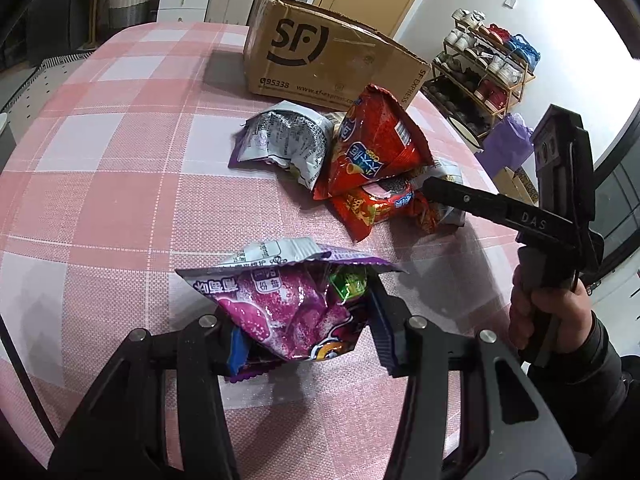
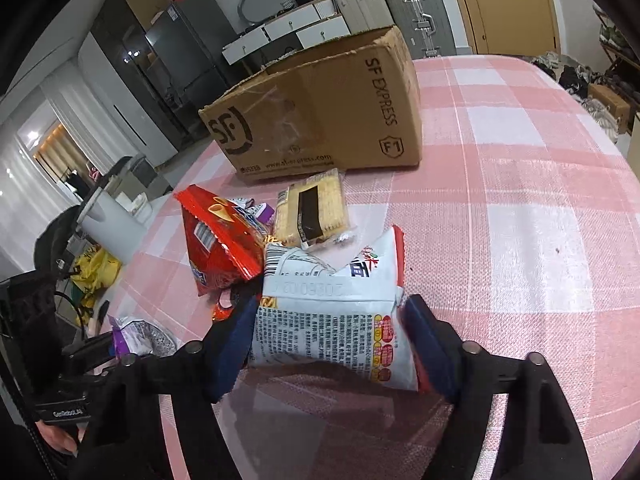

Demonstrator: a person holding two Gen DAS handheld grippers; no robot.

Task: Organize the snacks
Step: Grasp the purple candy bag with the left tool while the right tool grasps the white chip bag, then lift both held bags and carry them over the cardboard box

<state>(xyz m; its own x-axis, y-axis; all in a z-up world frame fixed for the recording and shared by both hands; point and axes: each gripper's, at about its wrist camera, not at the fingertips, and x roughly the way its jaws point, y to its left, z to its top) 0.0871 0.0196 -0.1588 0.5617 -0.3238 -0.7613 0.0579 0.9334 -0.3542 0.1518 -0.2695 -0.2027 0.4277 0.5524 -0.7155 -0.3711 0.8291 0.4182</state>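
Cardboard box behind snack pile; red bag beside white packet.

The cardboard box stands on the table toward its far edge. The snack packets lie heaped on the table just before the box. One cracker packet lies nearest the box.

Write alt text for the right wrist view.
The right gripper has its fingers on either side of a white snack packet on a pink checked tablecloth. Beyond lie a red snack bag, a cracker pack and an open cardboard box.
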